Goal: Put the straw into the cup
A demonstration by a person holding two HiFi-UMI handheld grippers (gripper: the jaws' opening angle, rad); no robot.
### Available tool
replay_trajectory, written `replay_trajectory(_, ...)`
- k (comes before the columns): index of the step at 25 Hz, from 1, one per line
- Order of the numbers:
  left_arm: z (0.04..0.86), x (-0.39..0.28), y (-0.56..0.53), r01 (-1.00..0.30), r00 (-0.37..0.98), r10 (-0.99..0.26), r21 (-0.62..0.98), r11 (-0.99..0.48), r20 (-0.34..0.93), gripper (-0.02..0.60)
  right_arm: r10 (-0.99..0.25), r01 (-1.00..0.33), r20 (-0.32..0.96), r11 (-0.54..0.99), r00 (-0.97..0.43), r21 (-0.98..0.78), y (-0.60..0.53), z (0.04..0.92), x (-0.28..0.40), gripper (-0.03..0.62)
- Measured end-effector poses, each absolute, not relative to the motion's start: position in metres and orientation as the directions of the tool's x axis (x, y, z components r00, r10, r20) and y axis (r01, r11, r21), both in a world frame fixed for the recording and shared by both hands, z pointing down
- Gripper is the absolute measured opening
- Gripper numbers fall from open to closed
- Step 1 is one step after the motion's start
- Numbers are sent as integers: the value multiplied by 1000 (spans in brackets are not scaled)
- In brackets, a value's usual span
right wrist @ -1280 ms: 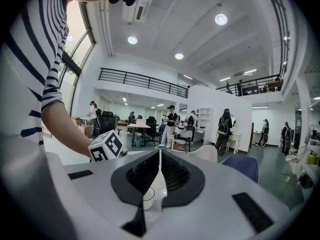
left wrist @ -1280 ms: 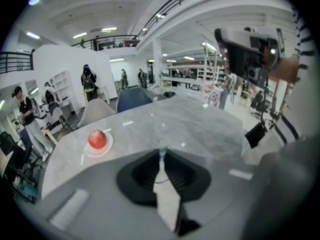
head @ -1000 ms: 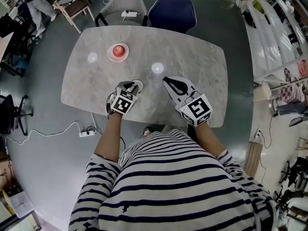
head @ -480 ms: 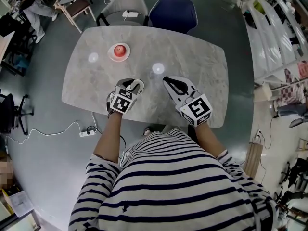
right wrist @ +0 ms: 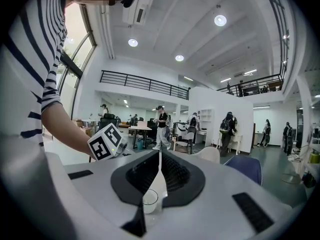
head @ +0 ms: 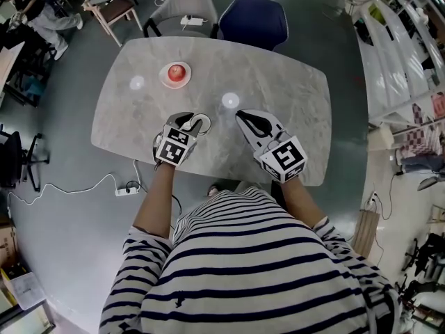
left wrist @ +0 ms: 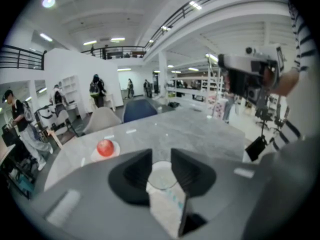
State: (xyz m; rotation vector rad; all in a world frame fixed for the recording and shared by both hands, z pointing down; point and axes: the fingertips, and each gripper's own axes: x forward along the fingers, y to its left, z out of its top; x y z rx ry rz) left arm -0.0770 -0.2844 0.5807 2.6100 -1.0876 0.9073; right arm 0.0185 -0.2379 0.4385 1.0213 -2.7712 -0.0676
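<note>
The person in the striped shirt point(head: 264, 256) stands at the grey stone table point(head: 292, 82) with a gripper in each hand. Far ahead of the left gripper point(left wrist: 161, 156), and off to its left, a red apple point(left wrist: 104, 147) sits on a small plate point(left wrist: 94, 156). The left gripper's jaws have just been opening and now stand wide apart. The clear cup point(left wrist: 162, 178) stands upright on the table, right under the gap between them, and the jaws do not squeeze it. The right gripper point(right wrist: 160, 156) is off to the right of the left one, well apart from it, and points nearly level. Its jaws are pressed together on the straw point(right wrist: 158, 180), which shows as a thin white strip between them. Seen from the right gripper, the cup is ahead, a bit lower and a little to its left. Past the table stand a grey chair point(head: 182, 2) and a blue chair point(head: 252, 18).
</note>
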Motion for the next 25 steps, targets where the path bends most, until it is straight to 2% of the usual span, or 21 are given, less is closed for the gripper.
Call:
replay_trajectory(12, 502, -101, -273, -742, 590, -702, -75, -666, 399, 98, -601, -591, 135, 799, -788, 113, -229, 430, -8, 8)
replay_trajectory(17, 487, -104, -256, -742, 602, -714, -80, -666, 357, 70, -565, -553, 146, 825, -812, 119, -219, 432, -20, 8)
replay_trajectory(22, 469, -105, -240, -746, 619, -725, -61, -663, 301, 11, -545, -531, 145, 838, -826, 125, -212, 431, -28, 8)
replay_trajectory(25, 457, -107, -235, -752, 624, -738, -59, -657, 258, 7, -539, -525, 142, 842, -830, 124, -210, 430, -32, 8)
